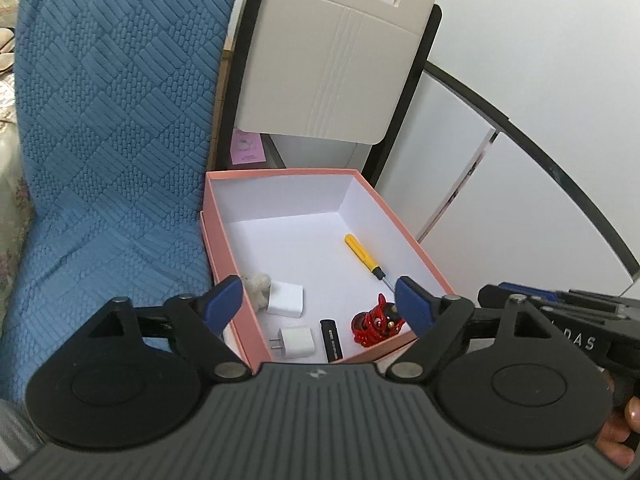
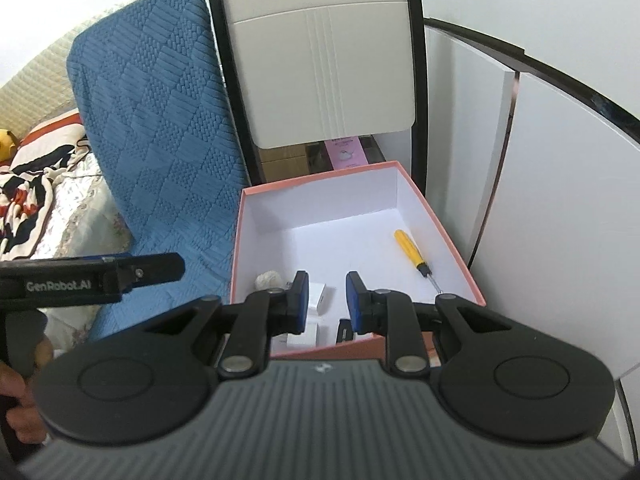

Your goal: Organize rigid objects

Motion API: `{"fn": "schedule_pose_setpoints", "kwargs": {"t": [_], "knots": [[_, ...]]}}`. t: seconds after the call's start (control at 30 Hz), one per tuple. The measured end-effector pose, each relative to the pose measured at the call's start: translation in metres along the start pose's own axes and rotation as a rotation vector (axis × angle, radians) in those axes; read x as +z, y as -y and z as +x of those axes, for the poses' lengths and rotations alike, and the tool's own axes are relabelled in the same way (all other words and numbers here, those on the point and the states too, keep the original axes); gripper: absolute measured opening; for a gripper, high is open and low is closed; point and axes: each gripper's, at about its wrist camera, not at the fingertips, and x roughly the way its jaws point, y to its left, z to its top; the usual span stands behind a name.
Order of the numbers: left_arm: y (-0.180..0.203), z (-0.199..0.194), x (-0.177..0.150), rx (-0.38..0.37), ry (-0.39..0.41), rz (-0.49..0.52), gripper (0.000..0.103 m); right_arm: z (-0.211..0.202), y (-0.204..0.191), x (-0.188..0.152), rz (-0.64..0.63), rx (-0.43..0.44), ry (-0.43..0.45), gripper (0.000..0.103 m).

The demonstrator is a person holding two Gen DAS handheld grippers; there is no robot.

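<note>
A pink box [image 1: 210,216] with a white inside stands beside a blue cushion. In it lie a yellow screwdriver [image 1: 363,255], two white chargers [image 1: 285,298] [image 1: 294,343], a black stick [image 1: 331,340], a red figurine [image 1: 376,322] and a small white fluffy thing [image 1: 258,286]. My left gripper [image 1: 320,300] is wide open and empty above the box's near end. My right gripper [image 2: 327,300] is open with a narrower gap, empty, above the same near end. The box [image 2: 452,240], the screwdriver [image 2: 412,254] and a charger [image 2: 320,295] also show in the right wrist view.
A blue quilted cushion [image 1: 112,160] lies left of the box. A beige folding chair back [image 1: 332,56] leans behind it. White cabinet panels [image 1: 500,200] stand to the right. A pink card [image 1: 248,148] lies behind the box. Bedding [image 2: 36,192] is at the far left.
</note>
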Motion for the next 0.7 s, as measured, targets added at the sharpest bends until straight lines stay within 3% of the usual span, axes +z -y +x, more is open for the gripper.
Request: {"fn": "schedule_pose_setpoints", "kwargs": {"t": [0.17, 0.27, 0.47, 0.53, 0.6, 0.7], "knots": [[-0.004, -0.019, -0.011, 0.007, 0.010, 0.004, 0.098, -0.015, -0.011, -0.013, 0.002, -0.009, 0.011, 0.024], [-0.007, -0.029, -0.016, 0.018, 0.013, 0.001, 0.101, -0.023, -0.017, -0.019, 0.003, -0.024, 0.020, 0.032], [-0.013, -0.046, -0.023, 0.041, 0.021, -0.003, 0.102, -0.032, -0.022, -0.029, 0.000, -0.035, 0.023, 0.035], [-0.013, -0.050, -0.024, 0.047, 0.027, -0.005, 0.102, -0.034, -0.023, -0.032, 0.006, -0.032, 0.023, 0.054], [-0.014, -0.053, -0.025, 0.050, 0.029, -0.010, 0.102, -0.037, -0.025, -0.035, -0.004, -0.041, 0.036, 0.091], [-0.015, -0.056, -0.026, 0.050, 0.032, -0.015, 0.103, -0.040, -0.026, -0.038, -0.006, -0.043, 0.045, 0.096]]}}
